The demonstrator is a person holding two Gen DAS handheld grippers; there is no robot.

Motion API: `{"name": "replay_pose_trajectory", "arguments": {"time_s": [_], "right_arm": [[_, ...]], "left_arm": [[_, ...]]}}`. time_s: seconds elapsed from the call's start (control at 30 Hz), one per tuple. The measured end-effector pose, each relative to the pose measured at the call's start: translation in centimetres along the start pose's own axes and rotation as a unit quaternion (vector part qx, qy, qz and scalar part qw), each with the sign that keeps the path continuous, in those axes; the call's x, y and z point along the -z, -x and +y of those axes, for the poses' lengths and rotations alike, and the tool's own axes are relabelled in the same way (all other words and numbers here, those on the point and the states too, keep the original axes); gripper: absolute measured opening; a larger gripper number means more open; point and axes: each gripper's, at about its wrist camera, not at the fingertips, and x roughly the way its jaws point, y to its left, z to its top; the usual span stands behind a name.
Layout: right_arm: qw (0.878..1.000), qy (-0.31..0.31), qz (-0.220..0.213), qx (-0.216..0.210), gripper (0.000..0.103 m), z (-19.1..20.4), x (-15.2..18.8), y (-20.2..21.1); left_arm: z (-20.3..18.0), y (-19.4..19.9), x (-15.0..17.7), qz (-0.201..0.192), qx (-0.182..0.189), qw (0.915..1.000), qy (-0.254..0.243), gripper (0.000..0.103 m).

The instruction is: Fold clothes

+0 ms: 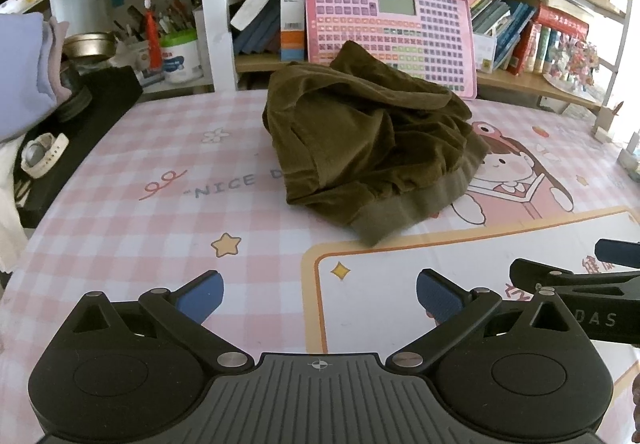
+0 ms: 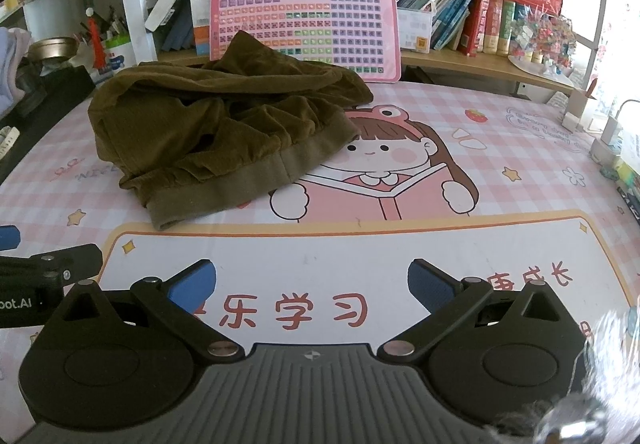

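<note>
An olive-green garment (image 1: 372, 140) lies crumpled in a loose heap on a desk covered by a pink checked mat (image 1: 132, 228) printed with a cartoon girl reading a book, its ribbed hem turned toward the cameras and its far edge bunched up just in front of a pink keyboard-style learning tablet (image 1: 390, 32) that leans against a shelf of books (image 2: 460, 8). The left gripper (image 1: 320, 296) hovers above the mat near the desk's front edge, its blue-padded jaws spread wide with nothing between them, well short of the garment. The right gripper (image 2: 312, 286), seen from its own camera over the white panel of red Chinese characters, likewise holds its jaws apart and empty, the garment lying ahead of it and to its left; its black frame also shows at the right edge of the left wrist view, just beside the left gripper. A pen pot (image 1: 180, 54) and a round metal tin (image 1: 89, 44) stand at the back left of the desk, beside a black case (image 1: 80, 124) that carries a white wristwatch (image 1: 42, 154)
</note>
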Motion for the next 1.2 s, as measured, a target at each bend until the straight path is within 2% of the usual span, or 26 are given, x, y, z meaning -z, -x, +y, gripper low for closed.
{"name": "replay_pose_trajectory", "arguments": {"time_s": [0.23,0.47,1.1,1.2], "right_arm": [[1.000,0.001,0.001,0.001,0.103,0.3,-0.1,-0.4],[1.000,0.010,-0.016,0.000,0.103,0.9,-0.2,-0.2],[1.000,-0.002,-0.013,-0.007,0.103,1.4,-0.4,-0.4],[1.000,-0.008,-0.020,-0.006,0.103,1.3,-0.4,-0.1]], "left_arm": [[0.2,-0.2,-0.2,0.002,0.000,1.0000,-0.001,0.103],[0.7,-0.6,-0.2,0.012,-0.002,0.9999,0.009,0.103],[1.4,-0.3,-0.3,-0.010,0.027,0.9994,0.019,0.103],[1.5,-0.4,-0.4,-0.008,0.040,0.9989,0.021,0.103]]}}
